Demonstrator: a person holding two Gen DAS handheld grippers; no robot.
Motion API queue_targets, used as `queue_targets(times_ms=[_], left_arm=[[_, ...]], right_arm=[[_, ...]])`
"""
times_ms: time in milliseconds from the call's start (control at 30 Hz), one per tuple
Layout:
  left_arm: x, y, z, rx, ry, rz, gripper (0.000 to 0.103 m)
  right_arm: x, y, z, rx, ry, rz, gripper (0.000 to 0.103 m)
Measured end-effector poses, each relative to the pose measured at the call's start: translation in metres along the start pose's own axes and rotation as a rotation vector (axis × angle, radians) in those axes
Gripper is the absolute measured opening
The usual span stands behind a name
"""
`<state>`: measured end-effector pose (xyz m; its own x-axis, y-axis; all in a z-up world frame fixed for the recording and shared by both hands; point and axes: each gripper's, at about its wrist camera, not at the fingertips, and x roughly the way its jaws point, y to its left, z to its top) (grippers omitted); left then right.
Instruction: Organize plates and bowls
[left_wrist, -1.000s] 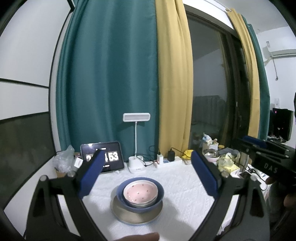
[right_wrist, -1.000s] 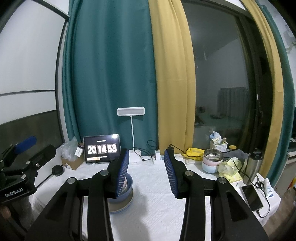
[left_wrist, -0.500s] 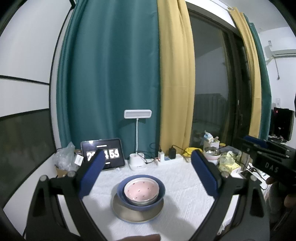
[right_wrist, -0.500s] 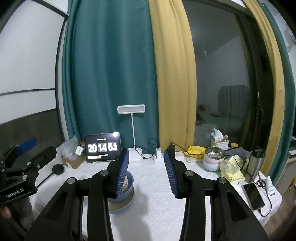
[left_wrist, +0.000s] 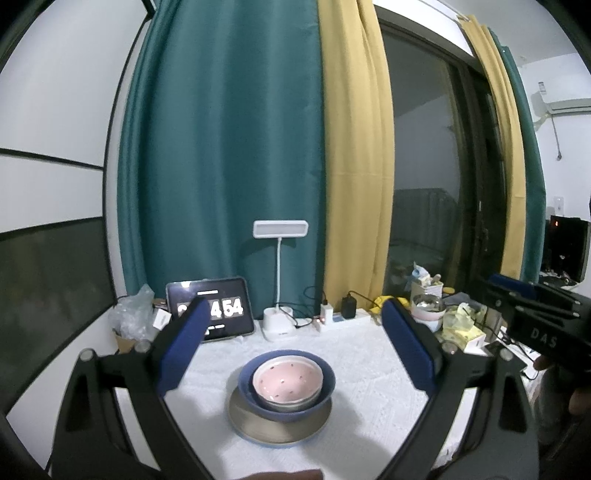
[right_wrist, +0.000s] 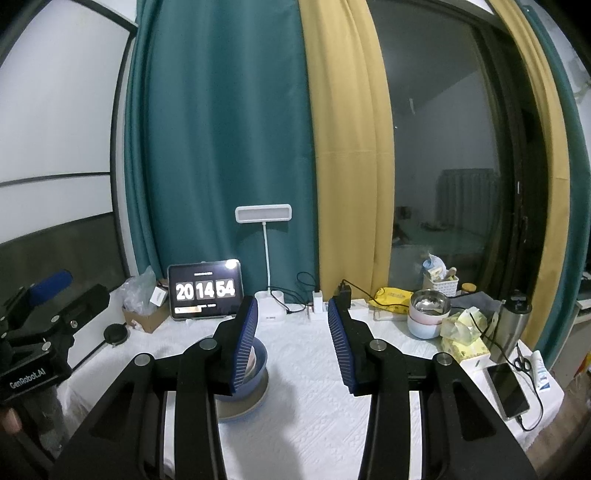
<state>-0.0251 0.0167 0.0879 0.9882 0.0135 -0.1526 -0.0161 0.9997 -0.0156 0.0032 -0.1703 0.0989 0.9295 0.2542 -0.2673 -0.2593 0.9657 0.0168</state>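
standing spread wide with nothing between them, the jaws of the left gripper (left_wrist: 291, 343) frame the stack from above and behind, well apart from it. the jaws of the right gripper (right_wrist: 291, 343) are parted too and hold nothing; they hang over bare cloth to the right of the stack, with the left pad covering part of it in that view.

on the tabletop (left_wrist: 369, 373), which wears a white textured cloth, the pink bowl (left_wrist: 287, 380) sits nested inside the blue bowl (left_wrist: 325, 373), and both rest on the grey plate (left_wrist: 277, 428). the nest looks centred and level, so the sorting seems largely done. a second small stack, a steel bowl (right_wrist: 428, 306) on pastel ones, stands at the far right edge among the clutter; whether it belongs to the task cannot be told.

if another piece is to join the stack, the sensible way is to approach a rim from the side, pinch one wall only, lift straight up and lower it squarely so the bowls do not rock or chip. the plate's low lip gives little to grip, so sliding the pile risks bunching the cloth.

behind stand the clock tablet (right_wrist: 205, 291), the white desk lamp (right_wrist: 264, 214) and a power strip (left_wrist: 343, 317).
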Motion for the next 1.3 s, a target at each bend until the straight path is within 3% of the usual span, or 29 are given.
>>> queue_targets(times_ms=[1300], left_arm=[[0.0004, -0.0005, -0.0003, 0.001, 0.000, -0.002, 0.094]], right_arm=[[0.0013, 0.0013, -0.0011, -0.002, 0.005, 0.002, 0.042]])
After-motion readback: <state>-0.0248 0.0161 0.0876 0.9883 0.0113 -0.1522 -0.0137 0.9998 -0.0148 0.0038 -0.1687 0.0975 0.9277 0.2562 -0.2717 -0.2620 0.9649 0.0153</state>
